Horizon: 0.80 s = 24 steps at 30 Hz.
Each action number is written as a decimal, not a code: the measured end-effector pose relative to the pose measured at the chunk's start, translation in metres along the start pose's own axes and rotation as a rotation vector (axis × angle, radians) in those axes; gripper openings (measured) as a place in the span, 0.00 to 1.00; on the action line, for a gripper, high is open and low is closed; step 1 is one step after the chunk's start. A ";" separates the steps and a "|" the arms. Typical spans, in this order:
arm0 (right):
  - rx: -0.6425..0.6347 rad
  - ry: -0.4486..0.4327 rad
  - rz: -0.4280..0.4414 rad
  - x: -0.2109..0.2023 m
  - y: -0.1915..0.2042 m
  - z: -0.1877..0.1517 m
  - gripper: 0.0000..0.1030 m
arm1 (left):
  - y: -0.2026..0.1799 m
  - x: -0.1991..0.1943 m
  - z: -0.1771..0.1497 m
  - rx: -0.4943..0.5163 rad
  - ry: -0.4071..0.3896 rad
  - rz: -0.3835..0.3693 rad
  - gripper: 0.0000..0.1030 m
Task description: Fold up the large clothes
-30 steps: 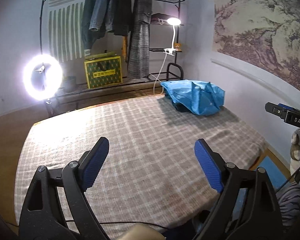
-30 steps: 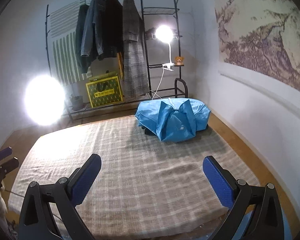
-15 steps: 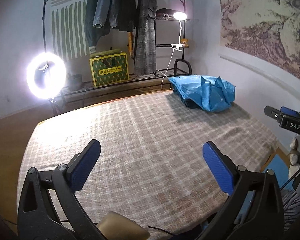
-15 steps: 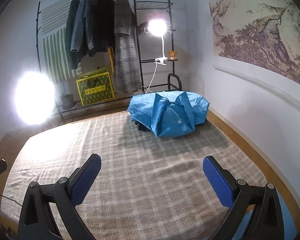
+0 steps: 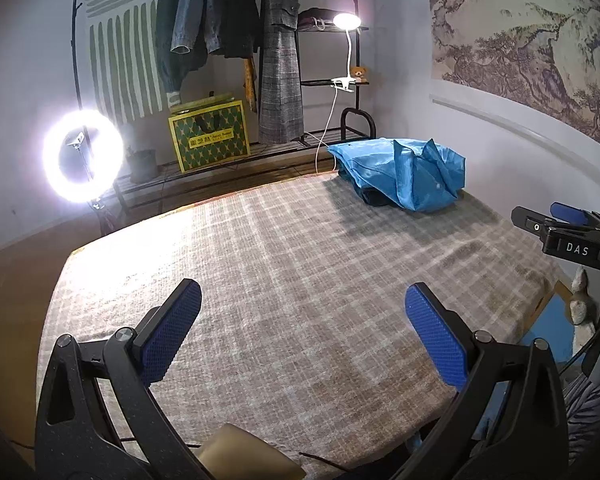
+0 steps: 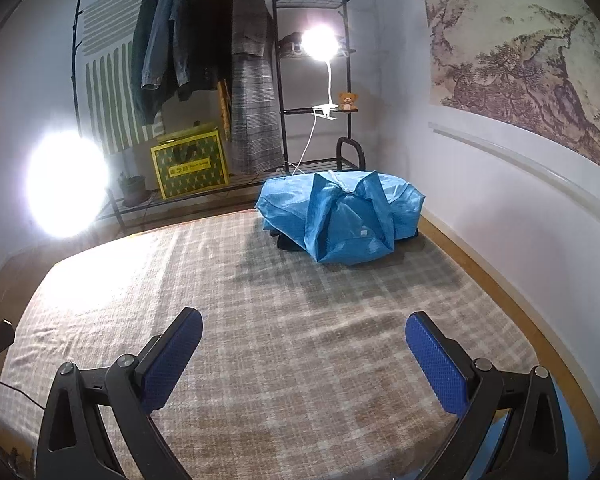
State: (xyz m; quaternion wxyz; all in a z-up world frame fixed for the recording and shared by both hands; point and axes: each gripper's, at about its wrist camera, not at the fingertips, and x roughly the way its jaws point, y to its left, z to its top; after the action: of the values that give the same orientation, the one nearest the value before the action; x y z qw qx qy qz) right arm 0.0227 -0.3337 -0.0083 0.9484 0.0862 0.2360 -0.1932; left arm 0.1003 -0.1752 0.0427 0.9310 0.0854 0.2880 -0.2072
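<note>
While hovering over the near edge of a wide bed spread with a plaid blanket (image 5: 300, 280), both tools sitting idle and well apart from any garment. Stretching across nearly the whole view, bare plaid cloth with nothing laid out on it. Hanging on the far rack (image 6: 204, 40), several coats and jackets, possibly the large clothes meant for folding. Resting at the far right corner of the bed, a crumpled blue bag (image 6: 340, 216) with something dark peeking from under its near edge; whether clothing, impossible to tell. Glaring at the far left, a ring light (image 5: 83, 155); shining from the rack shelf, a clip lamp (image 5: 346, 22). Waiting released with jaws spread wide and gripping nothing, the left gripper (image 5: 300, 328); likewise released and gripping nothing, the right gripper (image 6: 302, 354). Fitting either a stage with a garment yet to be fetched or one with folded pieces already stowed in the bag. Risking, judging from here, a poor pinch on slippery bag fabric, dragging the whole bundle off the far edge, or snagging the lamp cord (image 5: 326, 136) trailing close behind it.
</note>
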 end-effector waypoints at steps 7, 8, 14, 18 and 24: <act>-0.010 0.000 -0.008 0.001 0.001 -0.001 1.00 | 0.001 0.000 0.001 -0.006 -0.006 -0.002 1.00; -0.009 0.000 -0.009 0.001 0.001 -0.001 1.00 | 0.002 0.000 0.001 -0.006 -0.007 -0.001 1.00; 0.005 0.006 -0.008 0.003 -0.001 -0.002 1.00 | 0.002 0.000 0.001 -0.004 -0.006 -0.001 1.00; 0.004 0.006 -0.008 0.003 -0.002 -0.001 1.00 | 0.002 -0.001 0.001 -0.005 -0.006 -0.002 1.00; 0.009 0.005 -0.009 0.003 -0.003 -0.001 1.00 | 0.002 -0.001 0.001 -0.005 -0.006 -0.001 1.00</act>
State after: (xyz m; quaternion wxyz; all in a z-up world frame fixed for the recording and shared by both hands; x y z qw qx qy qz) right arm 0.0234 -0.3373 -0.0108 0.9467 0.0898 0.2377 -0.1980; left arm 0.1011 -0.1734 0.0438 0.9321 0.0821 0.2856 -0.2072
